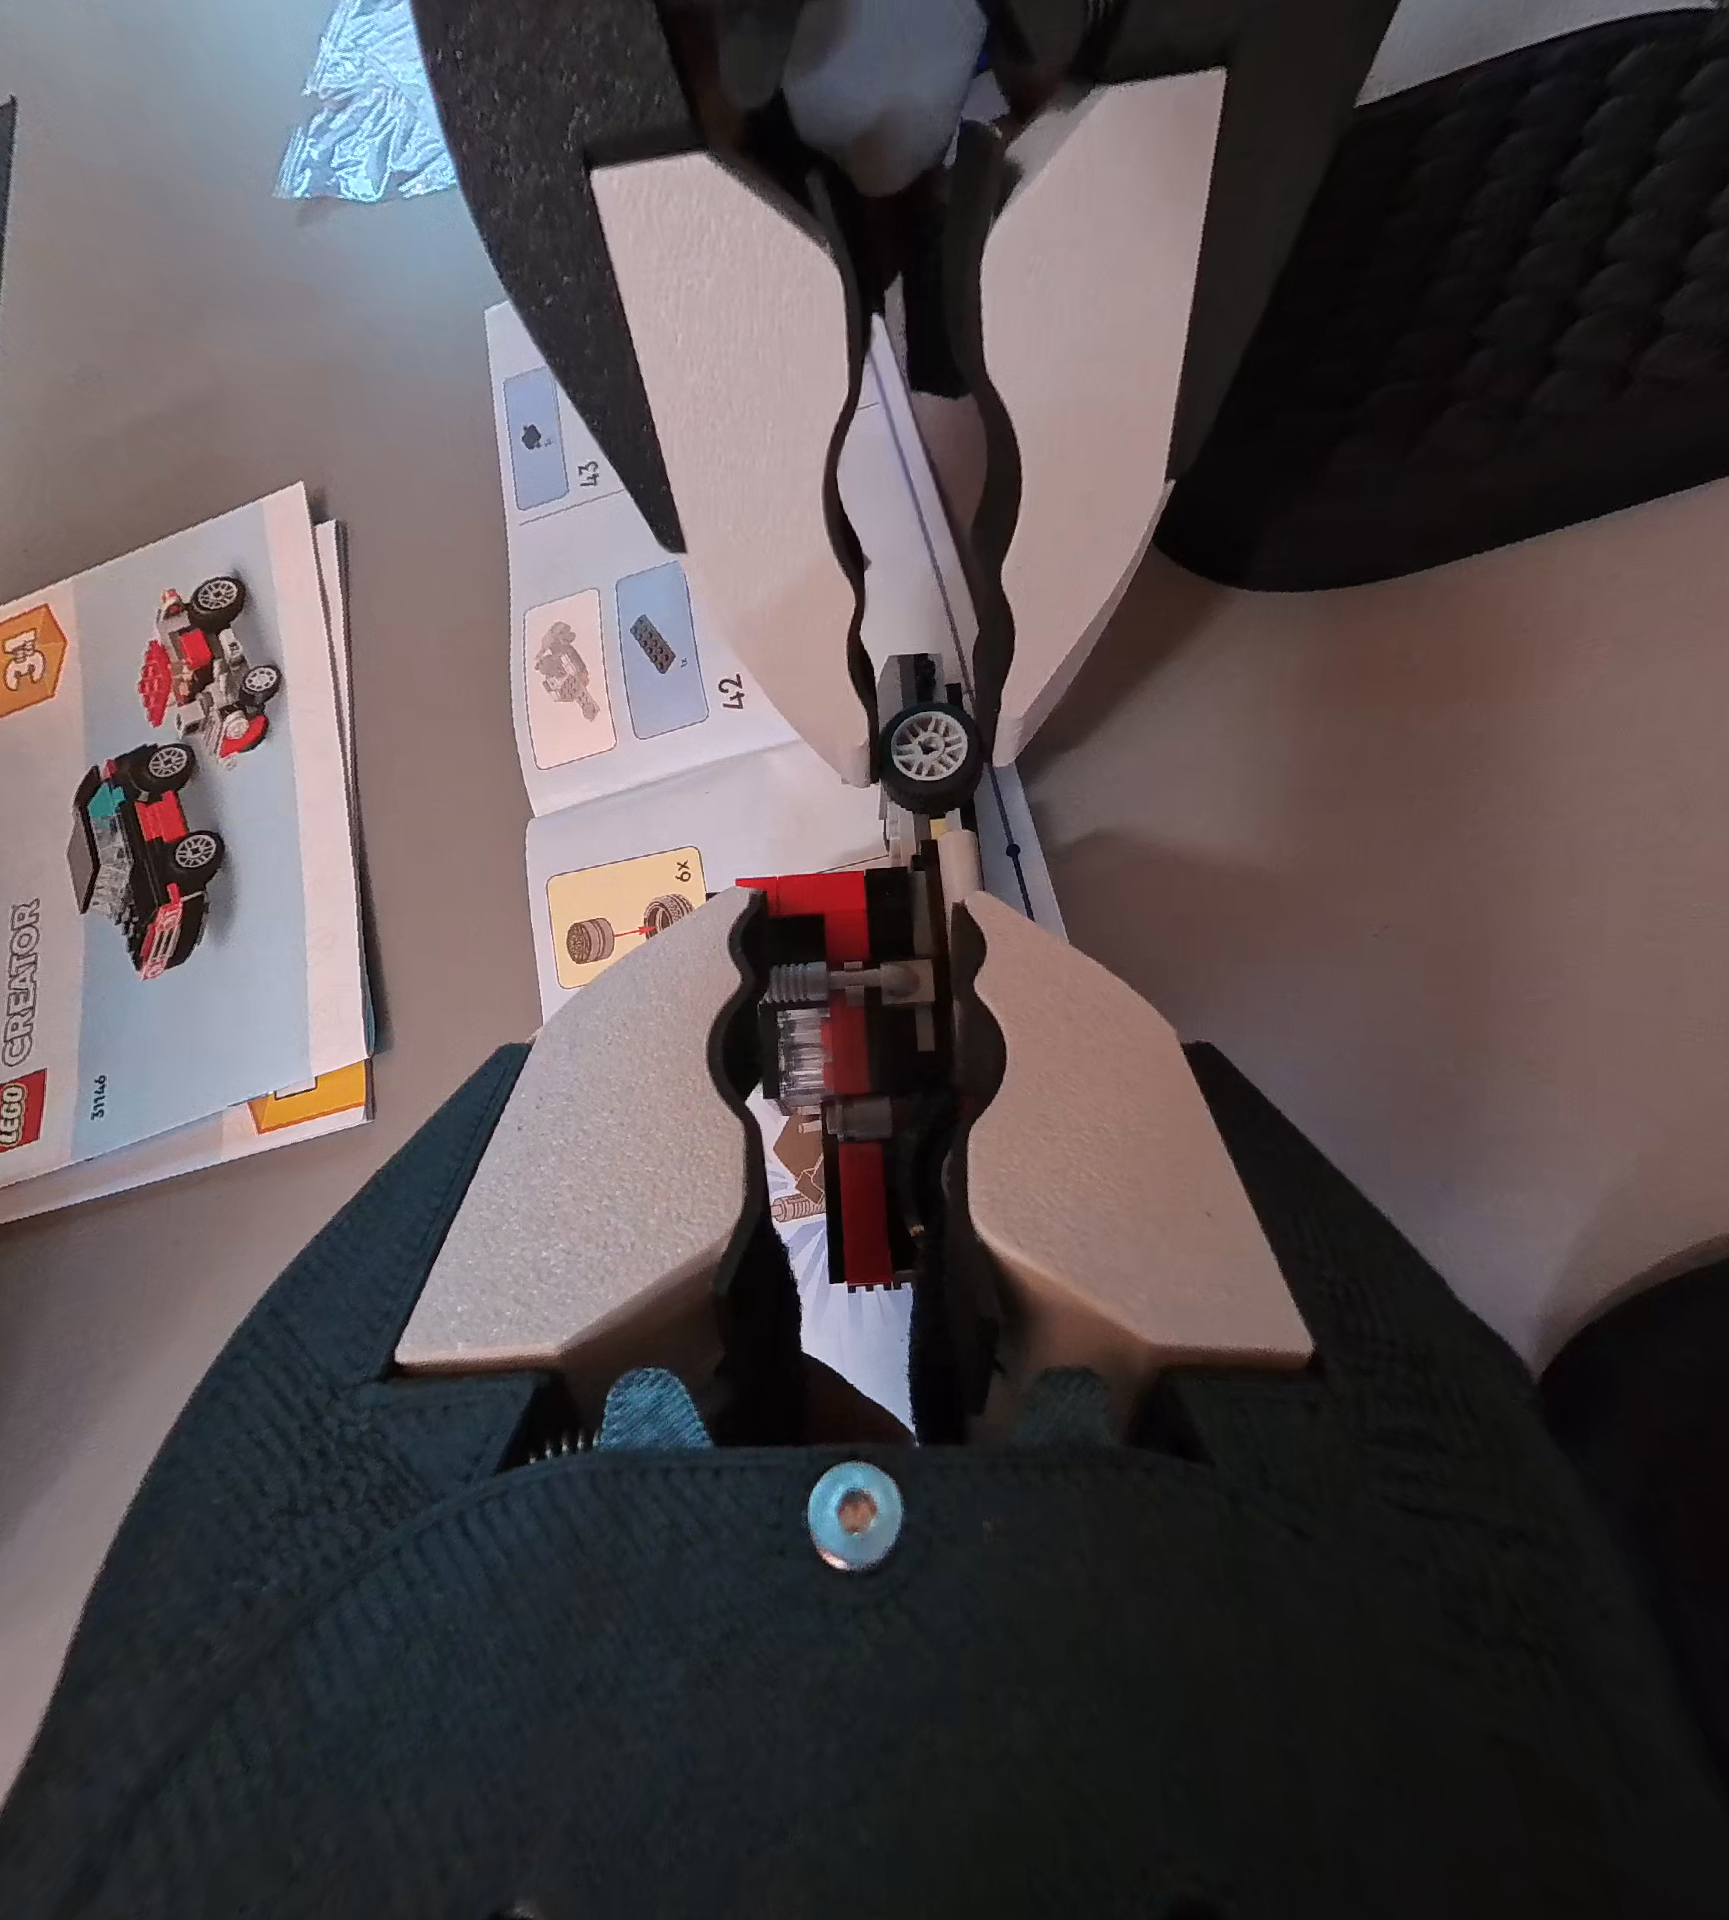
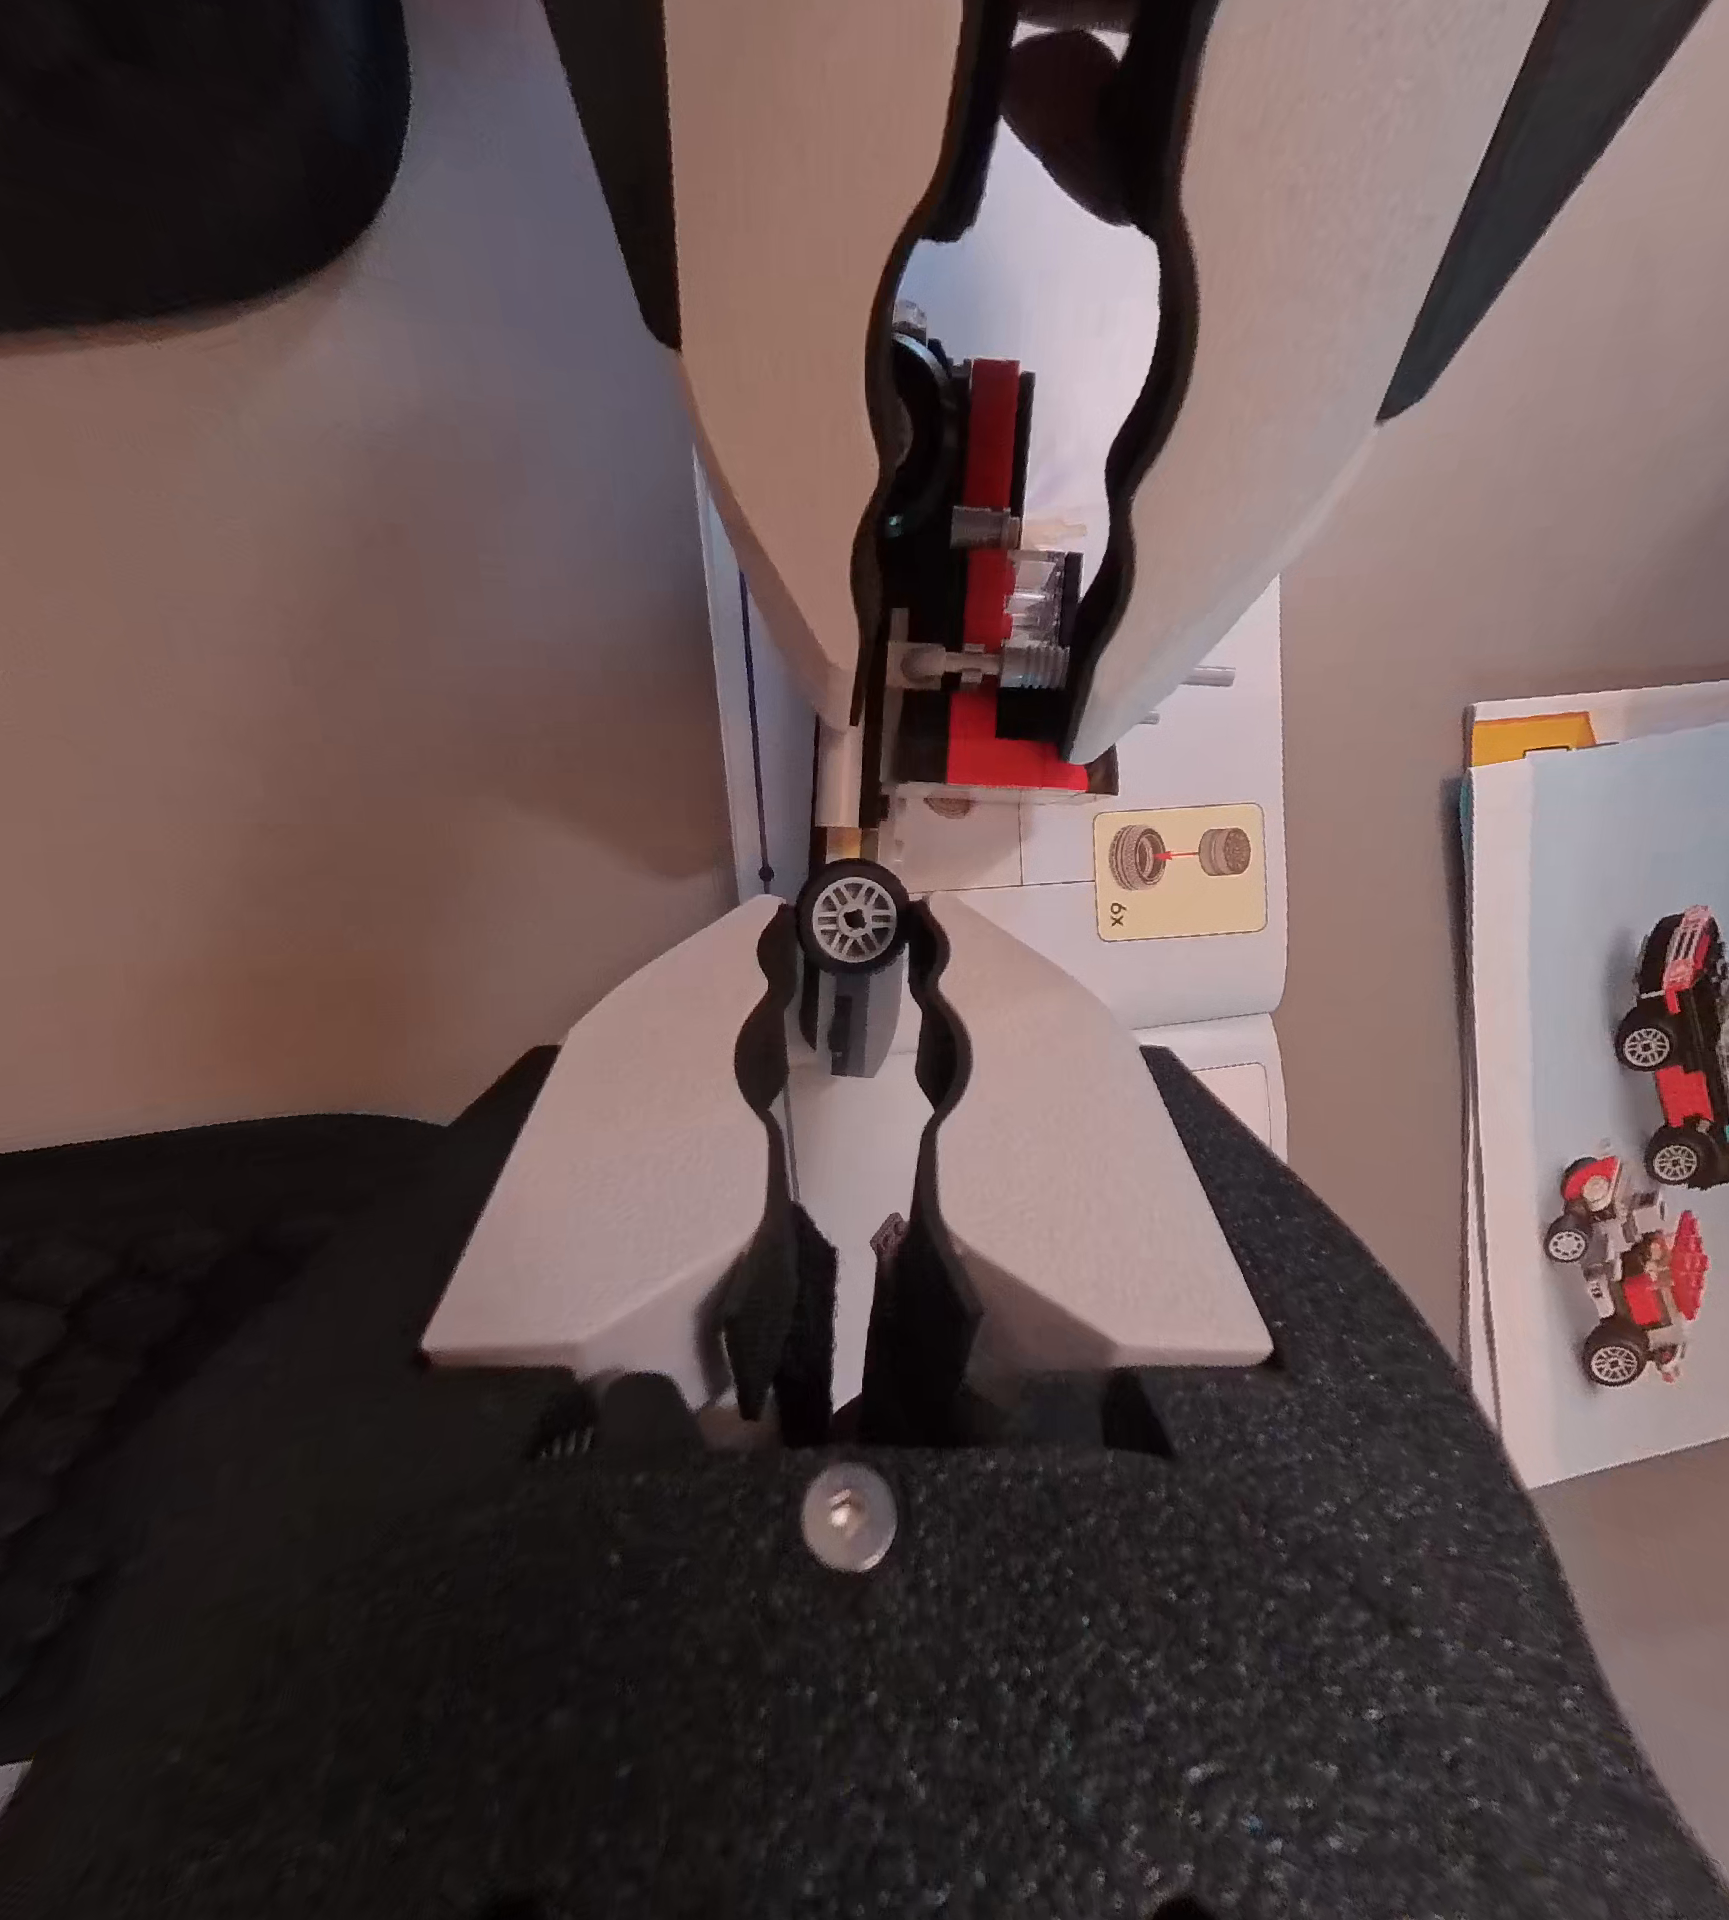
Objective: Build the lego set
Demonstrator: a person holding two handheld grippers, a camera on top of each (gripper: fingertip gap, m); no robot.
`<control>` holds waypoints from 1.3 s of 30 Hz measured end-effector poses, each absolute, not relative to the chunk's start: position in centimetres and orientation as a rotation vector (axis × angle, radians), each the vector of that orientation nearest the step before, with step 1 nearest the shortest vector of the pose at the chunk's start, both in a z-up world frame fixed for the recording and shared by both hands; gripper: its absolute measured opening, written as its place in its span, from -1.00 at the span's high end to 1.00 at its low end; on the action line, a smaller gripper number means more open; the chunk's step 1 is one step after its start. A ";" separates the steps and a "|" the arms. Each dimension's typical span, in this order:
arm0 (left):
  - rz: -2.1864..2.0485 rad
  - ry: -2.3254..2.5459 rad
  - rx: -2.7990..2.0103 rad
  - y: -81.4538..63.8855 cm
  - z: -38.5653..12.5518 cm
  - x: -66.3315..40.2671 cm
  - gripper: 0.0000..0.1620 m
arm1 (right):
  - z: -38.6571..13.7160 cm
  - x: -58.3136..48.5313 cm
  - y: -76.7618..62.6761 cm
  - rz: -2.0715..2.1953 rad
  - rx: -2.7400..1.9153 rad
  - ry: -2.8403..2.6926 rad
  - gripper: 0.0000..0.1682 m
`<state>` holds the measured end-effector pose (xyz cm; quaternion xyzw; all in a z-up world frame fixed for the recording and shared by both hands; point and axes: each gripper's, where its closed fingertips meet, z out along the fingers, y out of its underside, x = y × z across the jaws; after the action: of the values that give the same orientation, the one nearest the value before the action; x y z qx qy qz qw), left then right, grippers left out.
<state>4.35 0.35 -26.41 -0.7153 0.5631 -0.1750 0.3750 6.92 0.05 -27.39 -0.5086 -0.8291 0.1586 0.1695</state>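
My left gripper is shut on a partly built red and black lego vehicle body and holds it above the open instruction booklet. My right gripper faces it from the far side, shut on a small grey piece with a black tyre and grey-rimmed wheel. In the right wrist view the wheel sits between my right gripper's tips, against the end of the body, which the left gripper holds. I cannot tell whether the wheel piece is joined to the body.
A stack of closed booklets lies on the table to the left; it also shows in the right wrist view. A crumpled clear plastic bag lies beyond. A black quilted seat borders the table edge on the right. Both grippers' tips are close together, under 4 cm apart. Between my right fingertips and the black quilted seat there is roughly 15 cm. It turns up in the right wrist view as well.
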 end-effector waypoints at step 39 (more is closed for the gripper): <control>-0.487 1.407 -1.805 0.4 -25.9 4.5 0.66 | -27.9 6.8 0.1 0.137 -1.194 -2.104 0.74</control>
<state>4.50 0.41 -25.91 -0.7102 0.5538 -0.1915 0.3902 6.79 0.10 -27.92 -0.4615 -0.8128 0.0529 0.3516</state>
